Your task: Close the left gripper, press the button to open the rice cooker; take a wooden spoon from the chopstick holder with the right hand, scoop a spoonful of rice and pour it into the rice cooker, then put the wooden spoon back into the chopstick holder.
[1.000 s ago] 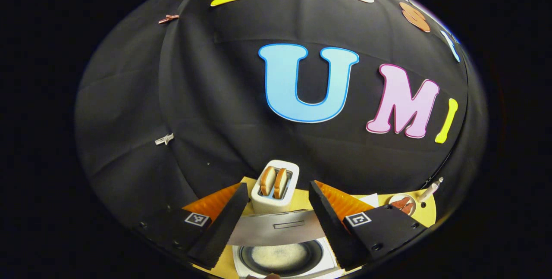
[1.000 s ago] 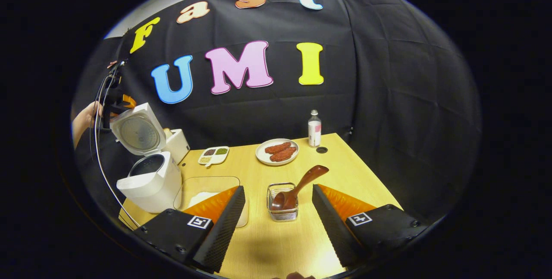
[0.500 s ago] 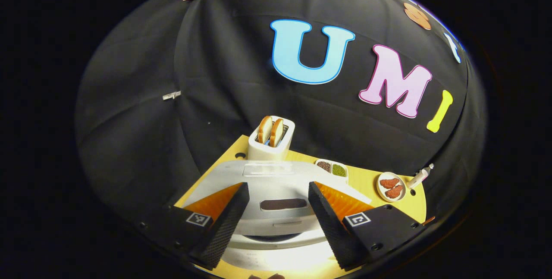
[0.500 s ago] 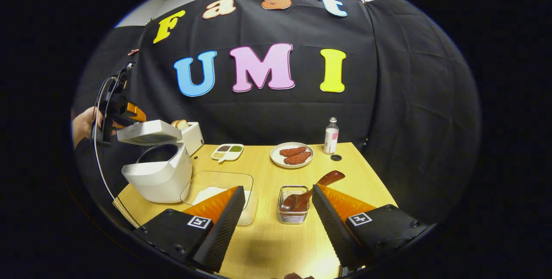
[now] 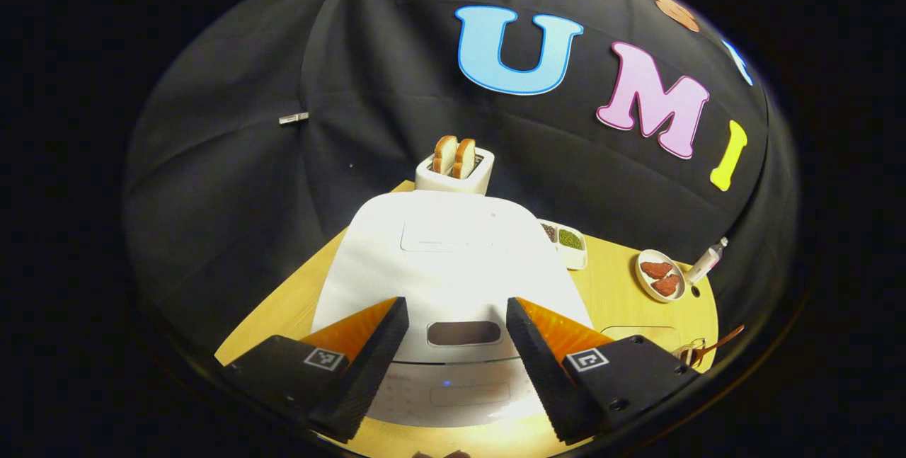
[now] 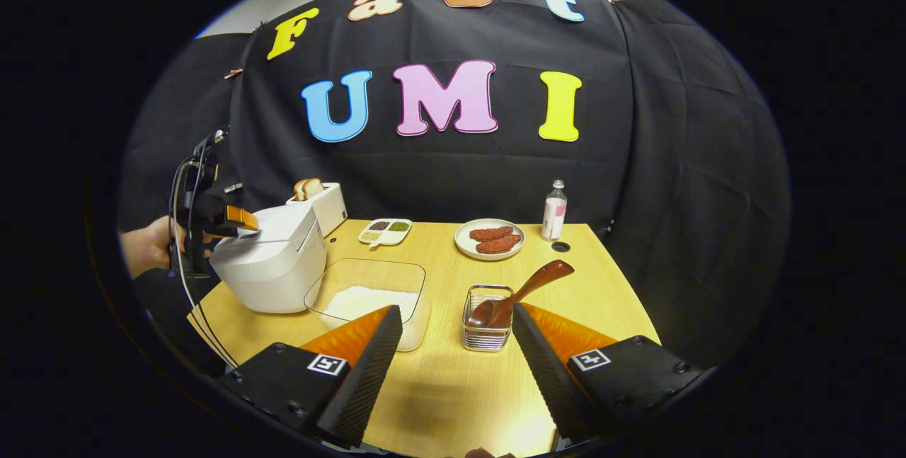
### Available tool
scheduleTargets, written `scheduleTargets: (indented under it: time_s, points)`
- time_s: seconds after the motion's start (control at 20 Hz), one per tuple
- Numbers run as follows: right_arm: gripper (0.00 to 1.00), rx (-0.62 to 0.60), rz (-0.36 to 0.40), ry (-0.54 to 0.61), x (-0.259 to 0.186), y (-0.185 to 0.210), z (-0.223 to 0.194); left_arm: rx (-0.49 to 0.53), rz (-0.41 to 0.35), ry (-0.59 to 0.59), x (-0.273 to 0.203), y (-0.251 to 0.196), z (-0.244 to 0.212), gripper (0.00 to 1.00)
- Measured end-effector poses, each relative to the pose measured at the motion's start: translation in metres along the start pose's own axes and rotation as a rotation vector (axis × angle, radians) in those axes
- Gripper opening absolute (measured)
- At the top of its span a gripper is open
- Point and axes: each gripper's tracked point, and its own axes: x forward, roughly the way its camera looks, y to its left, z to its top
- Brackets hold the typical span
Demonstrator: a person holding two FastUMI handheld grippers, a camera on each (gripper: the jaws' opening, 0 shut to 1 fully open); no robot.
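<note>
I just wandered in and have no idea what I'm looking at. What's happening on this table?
A person holds a pair of tongs in each hand. The left tongs, open, rest at the top of a white rice cooker whose lid is down. The right tongs hang open above the table, holding nothing. Ahead of them a wooden spoon stands in a small wire holder, beside a clear tub of rice. Judging by this layout, the scooping looks finished.

Rice cooker (image 6: 272, 260) is showing smooth white plastic, faintly glossy. Table (image 6: 453, 387) is presenting pale matt wood grain. Spoon (image 6: 524, 289) is showing polished dark wood. Holder (image 6: 485, 320) is showing shiny metal wire. Rice container (image 6: 368, 281) is appearing clear plastic.
</note>
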Motion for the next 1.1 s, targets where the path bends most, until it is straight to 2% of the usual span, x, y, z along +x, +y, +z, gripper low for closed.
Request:
scheduleTargets:
  time_s: [0.1,0.15,0.35,0.5,0.65,0.9,1.1]
  points:
    - [0.99,0.001,0.000,0.010,-0.001,-0.003,-0.006,0.126,0.024,-0.004,0.002,0.001,-0.007,0.99]
    - [0.99,0.006,0.001,0.016,-0.002,-0.003,-0.010,0.141,0.018,-0.014,0.002,-0.002,-0.008,0.99]
    - [0.99,0.016,0.011,0.023,0.002,-0.003,-0.013,0.119,0.015,-0.034,0.002,-0.008,-0.005,0.98]
    - [0.99,0.015,0.018,-0.002,0.006,0.002,-0.001,0.114,-0.029,-0.046,-0.014,-0.015,-0.003,0.99]
    - [0.99,0.008,0.014,-0.057,0.014,0.006,0.025,0.148,-0.056,-0.180,-0.052,-0.027,0.025,0.96]
    - [0.99,-0.005,-0.003,-0.185,0.020,0.016,0.086,0.213,-0.097,-0.390,-0.148,-0.044,0.079,0.95]
    - [0.99,-0.017,-0.026,-0.298,0.000,0.027,0.127,0.192,-0.186,-0.452,-0.213,-0.066,0.077,0.95]
